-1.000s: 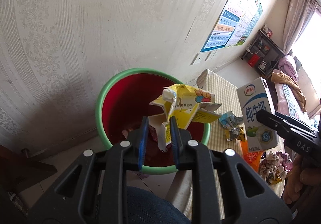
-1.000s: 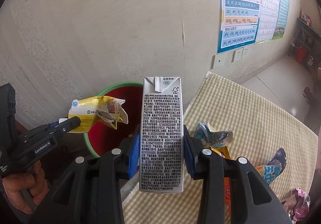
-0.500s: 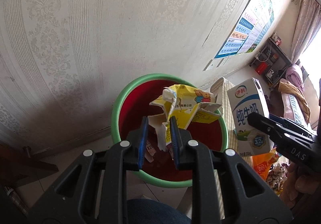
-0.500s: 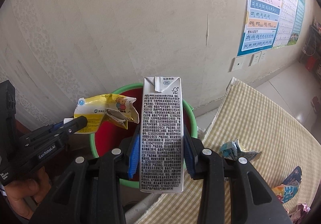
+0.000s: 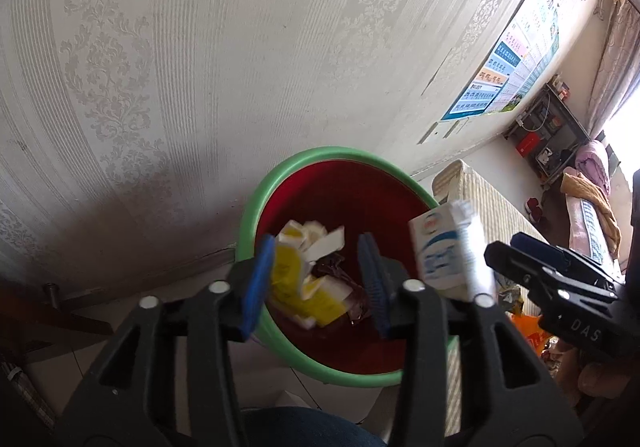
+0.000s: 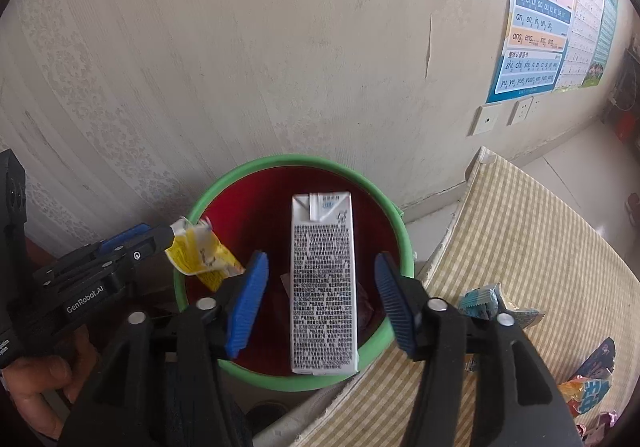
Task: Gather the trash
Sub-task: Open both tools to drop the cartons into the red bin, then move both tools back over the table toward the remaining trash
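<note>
Over the bin, both the left gripper and right gripper are opening, pads clear of the crumpled yellow wrapper and stiff, light milk carton, best pinched across its flat sides.

Left tool: black plastic arms showing triangular cut-outs, round silver screws sitting at joints, blue ribbed pads lining fingertips. Side of its body carrying white "GenRobot.AI" lettering in right wrist view. Right tool: matching black frame, silver screws, blue ribbed pads; white letters "DAS" showing on side. Dark blue trouser leg showing below.
</note>
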